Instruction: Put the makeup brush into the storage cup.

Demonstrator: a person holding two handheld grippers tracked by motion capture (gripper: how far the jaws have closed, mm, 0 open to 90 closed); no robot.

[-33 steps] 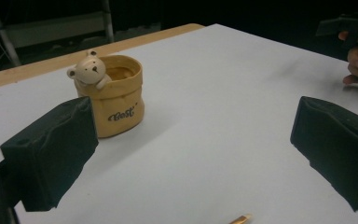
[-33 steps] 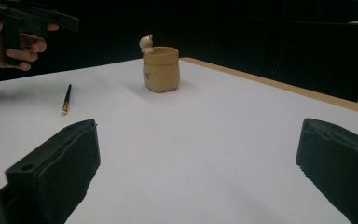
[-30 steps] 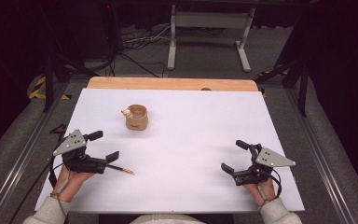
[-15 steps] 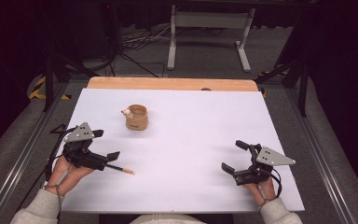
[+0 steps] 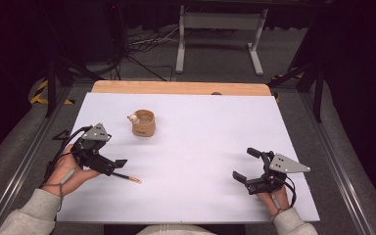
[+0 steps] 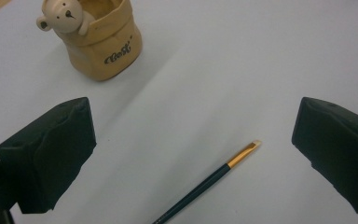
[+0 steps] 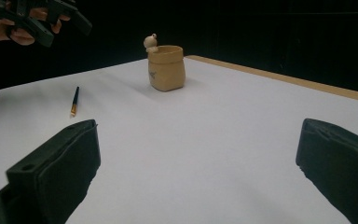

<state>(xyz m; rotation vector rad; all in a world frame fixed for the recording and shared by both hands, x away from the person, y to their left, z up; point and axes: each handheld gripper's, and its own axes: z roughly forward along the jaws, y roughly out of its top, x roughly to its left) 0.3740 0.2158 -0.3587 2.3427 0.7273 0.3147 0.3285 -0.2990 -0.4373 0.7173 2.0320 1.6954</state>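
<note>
— Left gripper [image 5: 108,155] from the high view?
— Jaws spread, over the paintbrush [image 5: 127,177], nearer than the bear cup [image 5: 143,123]; right gripper [image 5: 247,164] open too.
— Left gripper view?
— Dark handle, gold ferrule, pale tip (lying flat), short of the tan cup.
— Right gripper view?
— Brush left of the cup.

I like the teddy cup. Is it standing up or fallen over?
Standing up. The bear cup sits upright on the white table, its opening facing up.

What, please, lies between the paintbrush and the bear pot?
Nothing: bare white table separates the paintbrush from the bear pot, seen in the left gripper view.
</note>
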